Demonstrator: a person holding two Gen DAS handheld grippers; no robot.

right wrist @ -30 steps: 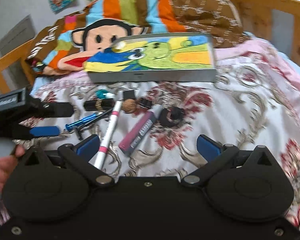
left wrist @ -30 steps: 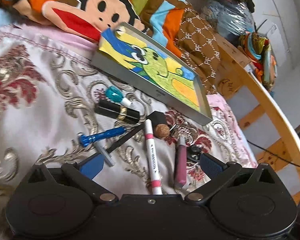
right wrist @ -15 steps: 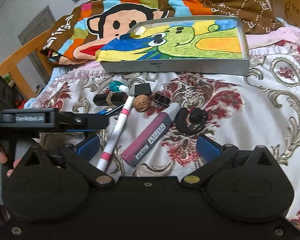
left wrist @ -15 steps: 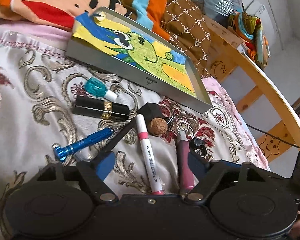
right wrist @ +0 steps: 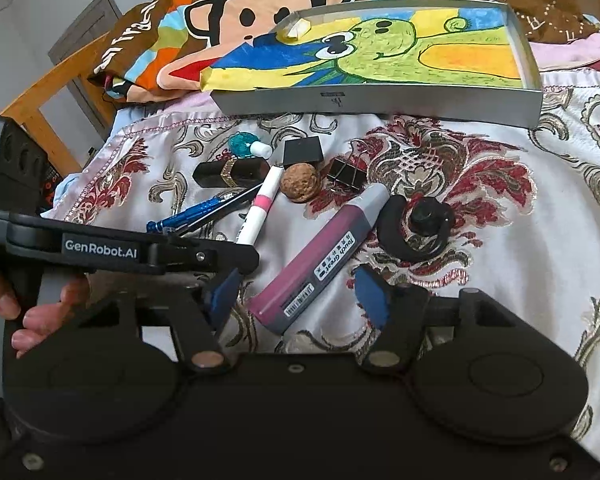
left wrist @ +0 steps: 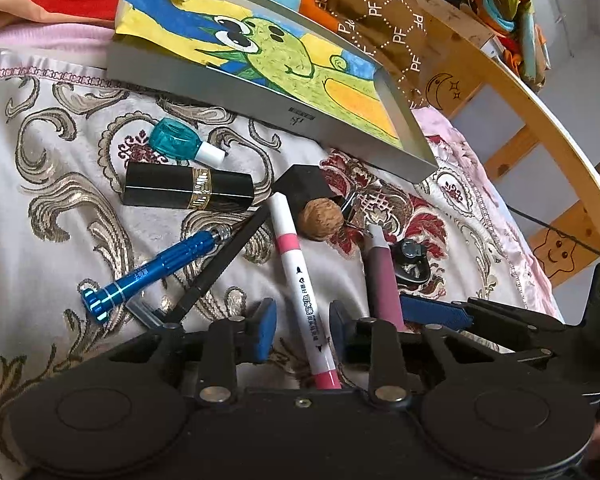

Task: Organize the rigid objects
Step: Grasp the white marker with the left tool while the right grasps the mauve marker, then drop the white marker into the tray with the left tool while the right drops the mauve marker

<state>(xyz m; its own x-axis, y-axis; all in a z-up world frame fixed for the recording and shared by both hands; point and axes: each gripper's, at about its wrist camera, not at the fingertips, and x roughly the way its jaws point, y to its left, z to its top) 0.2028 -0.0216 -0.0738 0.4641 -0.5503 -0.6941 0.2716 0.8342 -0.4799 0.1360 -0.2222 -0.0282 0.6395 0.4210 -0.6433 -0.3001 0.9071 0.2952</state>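
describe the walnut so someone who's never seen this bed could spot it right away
Start at the grey tray lined with the green cartoon drawing, at the top of the patterned bedspread. Below its front wall lies a cluster of small items; the walnut sits mid-cluster, between the pink-and-white marker and a black binder clip. It is the only round, brown, wrinkled thing there.

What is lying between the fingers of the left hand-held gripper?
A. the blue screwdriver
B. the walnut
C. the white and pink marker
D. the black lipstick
C. In the left wrist view, the white and pink marker runs down between the blue pads of the left hand-held gripper, whose jaws stand a little apart on either side of it.
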